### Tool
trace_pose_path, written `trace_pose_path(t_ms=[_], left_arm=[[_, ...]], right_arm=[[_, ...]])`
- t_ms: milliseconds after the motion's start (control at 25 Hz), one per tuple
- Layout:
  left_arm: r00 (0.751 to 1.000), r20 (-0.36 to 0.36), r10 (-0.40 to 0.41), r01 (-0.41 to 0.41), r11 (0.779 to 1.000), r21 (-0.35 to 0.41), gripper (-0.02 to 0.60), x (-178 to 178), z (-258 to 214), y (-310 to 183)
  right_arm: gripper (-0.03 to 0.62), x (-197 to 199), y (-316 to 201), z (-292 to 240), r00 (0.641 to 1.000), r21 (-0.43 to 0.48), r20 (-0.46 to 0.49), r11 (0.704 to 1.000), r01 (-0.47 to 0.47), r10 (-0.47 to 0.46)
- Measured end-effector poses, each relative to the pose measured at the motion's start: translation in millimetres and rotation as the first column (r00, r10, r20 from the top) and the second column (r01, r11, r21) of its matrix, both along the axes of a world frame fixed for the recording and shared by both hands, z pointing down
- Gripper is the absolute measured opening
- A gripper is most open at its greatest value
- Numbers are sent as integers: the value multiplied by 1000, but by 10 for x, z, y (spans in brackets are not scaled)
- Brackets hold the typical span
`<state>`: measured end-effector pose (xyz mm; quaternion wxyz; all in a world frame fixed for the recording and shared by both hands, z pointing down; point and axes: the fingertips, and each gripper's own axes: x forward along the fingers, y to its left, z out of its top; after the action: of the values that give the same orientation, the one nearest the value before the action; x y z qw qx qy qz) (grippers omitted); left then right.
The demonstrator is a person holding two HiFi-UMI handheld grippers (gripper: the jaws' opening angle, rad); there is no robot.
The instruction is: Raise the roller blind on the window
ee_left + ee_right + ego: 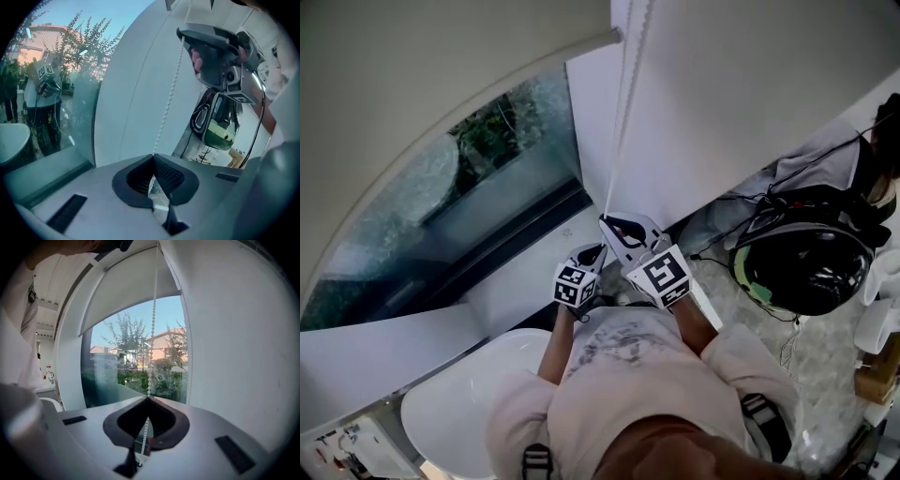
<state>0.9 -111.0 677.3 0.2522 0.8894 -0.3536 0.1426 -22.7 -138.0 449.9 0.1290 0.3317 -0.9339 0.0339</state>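
both grippers pinched on the blind's cord, blind partly up

the wide glass window (441, 206) shows trees and houses across its lower part, because the pale fabric roller blind (412, 75) covers only the upper part, its bottom edge well above the sill. judging by that, the raise is under way but not finished.

the white beaded pull chain (627, 112) hangs down the right side of the window, close to the white side wall (750, 84), and runs straight into the two tools. it looks taut above them, which suits a hand-over-hand pull.

the right gripper (623, 228) sits higher on the chain. its own view shows the two dark jaws pressed together at the tips with the beads caught between them, and a short length trailing below.

the left gripper (592, 255) is just beside and slightly below it. its view shows its jaws likewise closed on the chain, with the beads rising from the tips.

whether both hold the same strand of the loop cannot be told. staggering the grips likely lets one hold tension while the other reaches higher.
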Motion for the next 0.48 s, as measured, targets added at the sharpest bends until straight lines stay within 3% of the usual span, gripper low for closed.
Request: trace_pose_path(t_ms=[280, 480], left_arm=[[1000, 9, 8, -7, 999, -40, 9, -11, 245, 41], [1000, 22, 11, -10, 1000, -24, 9, -27, 244, 81]], right_arm=[[61, -37, 50, 259, 999, -41, -30, 999, 11, -13], [61, 0, 47, 274, 999, -41, -32, 999, 12, -14]])
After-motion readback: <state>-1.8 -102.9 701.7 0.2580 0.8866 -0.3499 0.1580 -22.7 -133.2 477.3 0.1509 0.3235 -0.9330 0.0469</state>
